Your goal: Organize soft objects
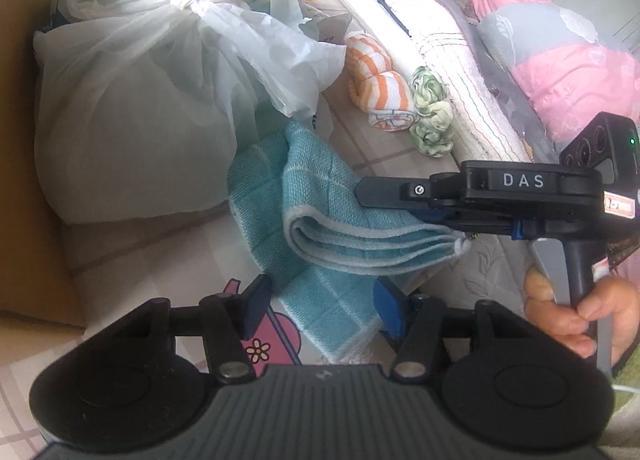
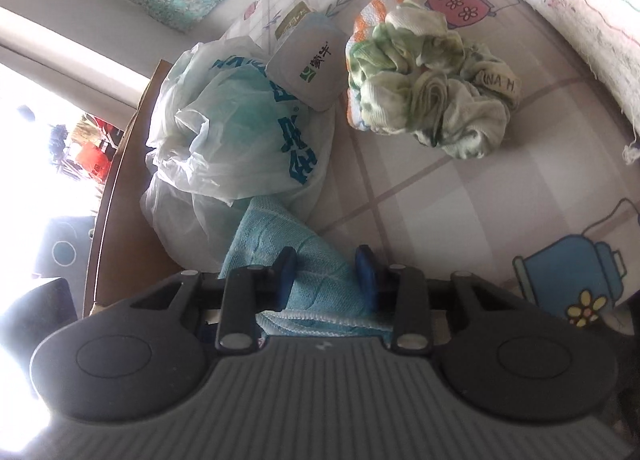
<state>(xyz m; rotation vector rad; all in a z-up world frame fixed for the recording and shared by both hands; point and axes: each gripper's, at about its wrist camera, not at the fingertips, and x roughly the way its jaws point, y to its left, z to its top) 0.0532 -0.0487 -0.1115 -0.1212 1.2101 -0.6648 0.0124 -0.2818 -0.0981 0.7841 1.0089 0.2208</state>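
Right claw (image 2: 326, 278) pinches a folded blue towel (image 1: 320, 195); left claw (image 1: 318, 310) is spread wide over the towel's edge, gripping nothing.

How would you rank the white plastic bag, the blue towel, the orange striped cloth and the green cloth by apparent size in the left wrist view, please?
1. white plastic bag
2. blue towel, though nearer the camera
3. orange striped cloth and green cloth: too alike to rank
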